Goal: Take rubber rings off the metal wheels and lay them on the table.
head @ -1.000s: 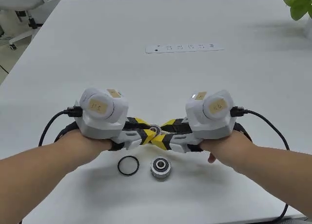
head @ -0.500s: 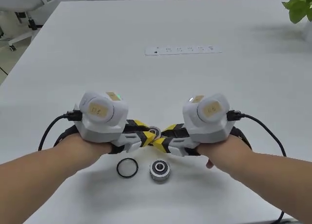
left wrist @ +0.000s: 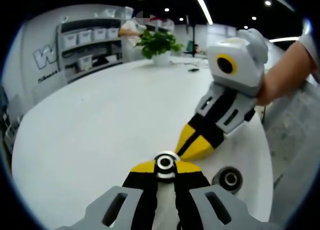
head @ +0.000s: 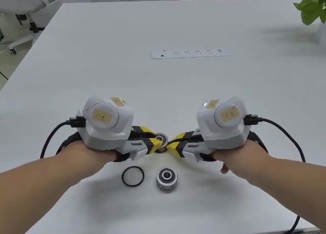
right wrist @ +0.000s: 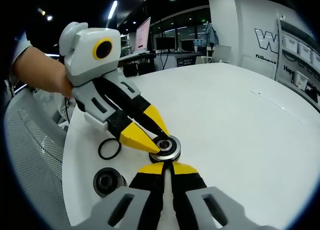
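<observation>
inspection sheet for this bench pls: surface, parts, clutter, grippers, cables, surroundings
surface: white table, no spills seen
job's things: held wheel between the grippers; second wheel and loose rubber ring on the table
clutter: power strip
grippers: left gripper shut on held wheel; right gripper jaws together, tips at its rim
cables: black cable off each gripper
surroundings: office chair, plant

Left tool point(head: 154, 141) and right tool point(head: 172, 140) meet tip to tip, jaws closed.
</observation>
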Available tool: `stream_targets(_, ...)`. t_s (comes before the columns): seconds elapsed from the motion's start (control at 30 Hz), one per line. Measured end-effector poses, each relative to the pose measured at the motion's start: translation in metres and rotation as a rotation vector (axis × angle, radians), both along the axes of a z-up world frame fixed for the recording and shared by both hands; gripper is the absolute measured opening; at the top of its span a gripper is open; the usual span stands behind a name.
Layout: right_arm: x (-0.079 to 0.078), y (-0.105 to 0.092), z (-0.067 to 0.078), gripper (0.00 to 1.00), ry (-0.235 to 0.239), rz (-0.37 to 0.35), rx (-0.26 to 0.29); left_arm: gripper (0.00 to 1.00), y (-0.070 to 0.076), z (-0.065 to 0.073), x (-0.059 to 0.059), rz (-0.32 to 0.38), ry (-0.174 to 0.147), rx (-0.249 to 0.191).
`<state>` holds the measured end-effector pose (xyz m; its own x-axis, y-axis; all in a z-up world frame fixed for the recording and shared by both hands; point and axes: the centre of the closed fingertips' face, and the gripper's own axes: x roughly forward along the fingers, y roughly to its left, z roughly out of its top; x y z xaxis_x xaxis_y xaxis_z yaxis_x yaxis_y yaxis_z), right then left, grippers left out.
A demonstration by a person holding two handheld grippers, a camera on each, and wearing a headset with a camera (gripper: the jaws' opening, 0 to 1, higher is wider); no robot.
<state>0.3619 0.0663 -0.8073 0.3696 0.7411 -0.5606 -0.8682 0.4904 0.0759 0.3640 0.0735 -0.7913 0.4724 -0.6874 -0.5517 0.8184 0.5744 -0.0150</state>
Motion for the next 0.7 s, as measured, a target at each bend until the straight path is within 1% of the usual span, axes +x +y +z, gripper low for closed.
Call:
stream_targets(0.1,0.002,-0.002,0.001,0.0,0.02,-0.021,0.021,0.11,0.0,0.0,0.0,0.0,-0.002,0.0)
stream_targets(0.13,0.002,-0.002,0.001,0.0,0.046,-0.038,0.04,0.11,0.0,0.0,0.0,0.0,-0.002,0.0)
stream_targets(0.2,0.003,-0.003,0.0,0.0,0.056,-0.047,0.049,0.11,0.0,0.0,0.001,0.0,-0.003,0.002)
stream_targets(0.3,0.002,-0.004,0.0,0.0,0.103,-0.086,0.081,0.11,0.001,0.0,0.001,0.001,-0.005,0.004)
stream_targets(0.37,0.007,-0.005,0.004,0.0,0.12,-0.121,0.127,0.11,0.001,-0.001,0.002,-0.001,-0.008,0.008)
stream_targets(0.4,0.009,-0.007,0.006,0.0,0.155,-0.16,0.16,0.11,0.001,-0.001,0.002,-0.002,-0.009,0.009)
stream_targets(0.43,0.011,-0.007,0.01,0.0,0.157,-0.169,0.194,0.11,0.001,0.0,0.002,-0.002,-0.009,0.009)
stream_targets(0.47,0.011,-0.007,0.012,0.0,0.18,-0.181,0.216,0.11,0.001,0.0,0.002,-0.002,-0.009,0.009)
stream_targets(0.5,0.011,-0.007,0.012,0.0,0.19,-0.183,0.216,0.11,0.001,0.0,0.002,-0.001,-0.009,0.009)
stream_targets(0.57,0.01,-0.006,0.012,0.0,0.184,-0.181,0.208,0.11,0.001,-0.001,0.002,0.0,-0.009,0.011)
stream_targets(0.67,0.011,-0.007,0.012,0.0,0.216,-0.208,0.238,0.11,0.001,-0.001,0.003,0.0,-0.009,0.016)
stream_targets(0.7,0.011,-0.007,0.012,0.0,0.214,-0.208,0.238,0.11,0.001,-0.001,0.003,0.0,-0.01,0.017)
